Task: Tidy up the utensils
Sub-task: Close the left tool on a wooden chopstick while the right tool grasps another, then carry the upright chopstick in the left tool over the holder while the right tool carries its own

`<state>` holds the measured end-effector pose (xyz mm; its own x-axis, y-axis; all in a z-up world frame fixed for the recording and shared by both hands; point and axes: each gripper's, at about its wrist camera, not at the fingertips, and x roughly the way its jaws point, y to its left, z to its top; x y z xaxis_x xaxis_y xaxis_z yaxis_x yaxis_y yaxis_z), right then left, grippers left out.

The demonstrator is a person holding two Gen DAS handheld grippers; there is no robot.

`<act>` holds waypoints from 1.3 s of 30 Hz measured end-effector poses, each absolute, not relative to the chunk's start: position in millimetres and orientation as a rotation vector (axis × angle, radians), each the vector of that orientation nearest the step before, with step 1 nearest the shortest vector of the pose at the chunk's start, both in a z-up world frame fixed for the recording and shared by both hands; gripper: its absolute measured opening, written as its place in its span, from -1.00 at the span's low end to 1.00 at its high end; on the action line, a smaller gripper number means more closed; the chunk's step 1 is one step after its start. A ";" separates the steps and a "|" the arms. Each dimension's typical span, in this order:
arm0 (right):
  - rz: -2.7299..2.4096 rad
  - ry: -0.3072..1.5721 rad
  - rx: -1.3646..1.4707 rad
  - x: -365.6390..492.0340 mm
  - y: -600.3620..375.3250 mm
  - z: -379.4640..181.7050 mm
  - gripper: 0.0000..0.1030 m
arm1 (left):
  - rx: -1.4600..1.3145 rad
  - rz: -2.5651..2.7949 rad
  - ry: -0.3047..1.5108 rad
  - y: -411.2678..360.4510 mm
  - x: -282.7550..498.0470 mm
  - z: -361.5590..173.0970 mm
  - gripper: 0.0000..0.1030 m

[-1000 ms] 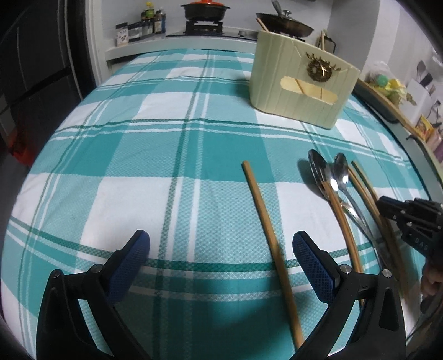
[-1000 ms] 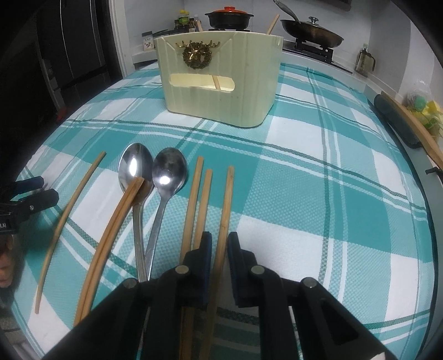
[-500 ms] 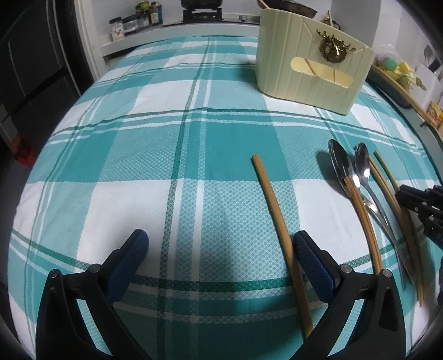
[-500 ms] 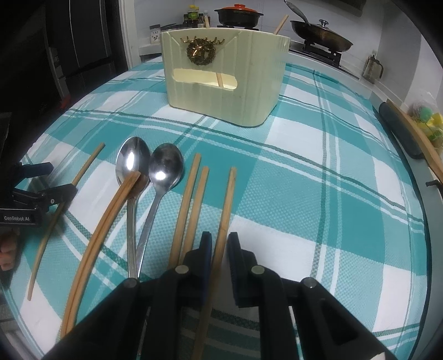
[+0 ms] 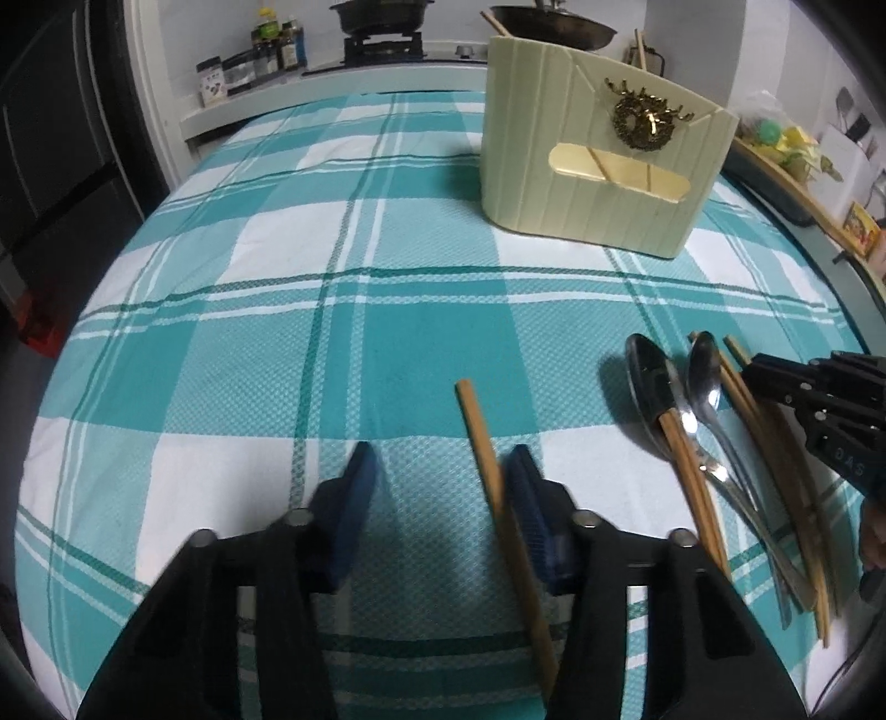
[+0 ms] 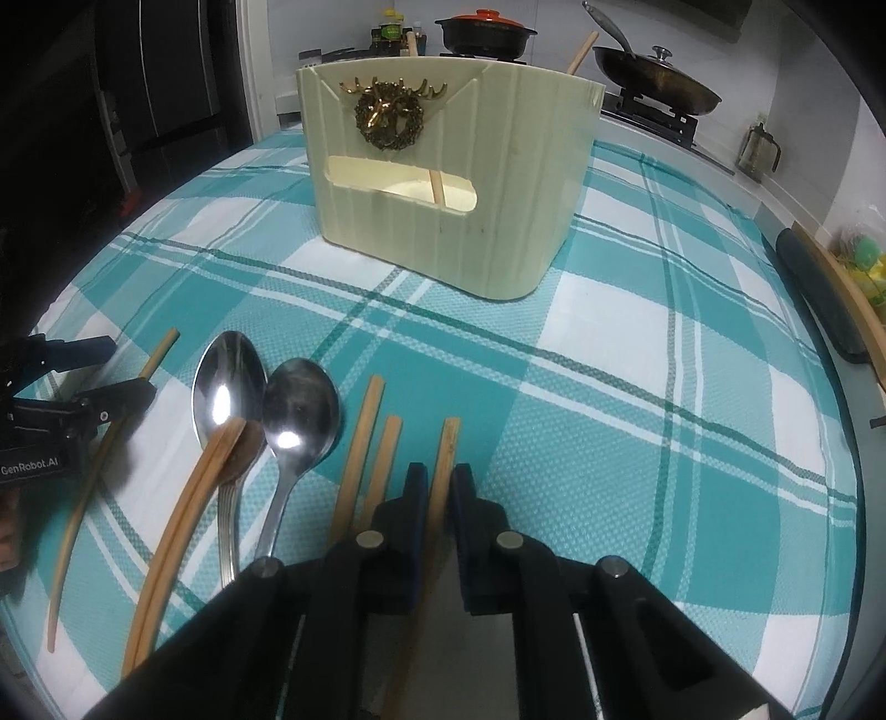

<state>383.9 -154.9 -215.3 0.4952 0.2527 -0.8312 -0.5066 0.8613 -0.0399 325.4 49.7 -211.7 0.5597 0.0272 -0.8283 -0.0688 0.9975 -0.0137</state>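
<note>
On the teal checked cloth my left gripper (image 5: 440,459) straddles a lone wooden chopstick (image 5: 482,443). Its jaws are closing; the stick lies against the right pad (image 5: 526,498) and the left pad stands well clear. My right gripper (image 6: 439,471) is shut on another chopstick (image 6: 449,443), the rightmost of the row. Beside it lie two more chopsticks (image 6: 360,443), two steel spoons (image 6: 299,404) and a pair of chopsticks (image 6: 183,526) resting across the left spoon (image 6: 227,382). The cream utensil holder (image 6: 443,183) stands behind, one stick showing through its slot.
Beyond the table's far edge is a stove with a pot (image 6: 484,33) and a pan (image 6: 659,83). Jars (image 5: 243,72) sit on the counter at the back left. A dark roll and a wooden board (image 6: 830,299) lie along the right edge.
The left jaws have narrowed from wide open, and the lone chopstick now lies between them instead of by the right finger. The right gripper stays shut on its chopstick, and the holder looks nearer.
</note>
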 end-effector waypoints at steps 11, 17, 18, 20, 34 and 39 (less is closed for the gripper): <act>0.483 0.851 -0.162 377.1 -173.0 -174.0 -0.87 | -0.155 -0.049 0.834 56.4 306.6 -165.5 -0.90; 0.502 0.741 -0.082 349.7 -188.2 -113.2 -0.87 | -0.152 -0.101 0.697 55.3 275.2 -109.5 -0.90; 0.507 0.728 -0.070 344.9 -190.1 -104.8 -0.87 | -0.154 -0.110 0.678 55.6 269.6 -101.1 -0.90; 0.513 0.699 -0.053 333.4 -193.8 -88.7 -0.87 | -0.153 -0.125 0.644 56.9 259.5 -86.0 -0.90; 0.528 0.457 -0.034 262.8 -201.7 -11.3 -0.86 | -0.181 -0.199 0.472 63.9 216.2 -19.7 -0.91; 0.527 0.382 -0.007 255.3 -203.2 1.6 -0.86 | -0.179 -0.212 0.451 62.7 210.5 -8.9 -0.91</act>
<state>255.3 -203.2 1.6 0.7955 0.4894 -0.3575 -0.4919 0.8659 0.0909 210.5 62.7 -8.9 0.8787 -0.2418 -0.4117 0.1629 0.9624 -0.2175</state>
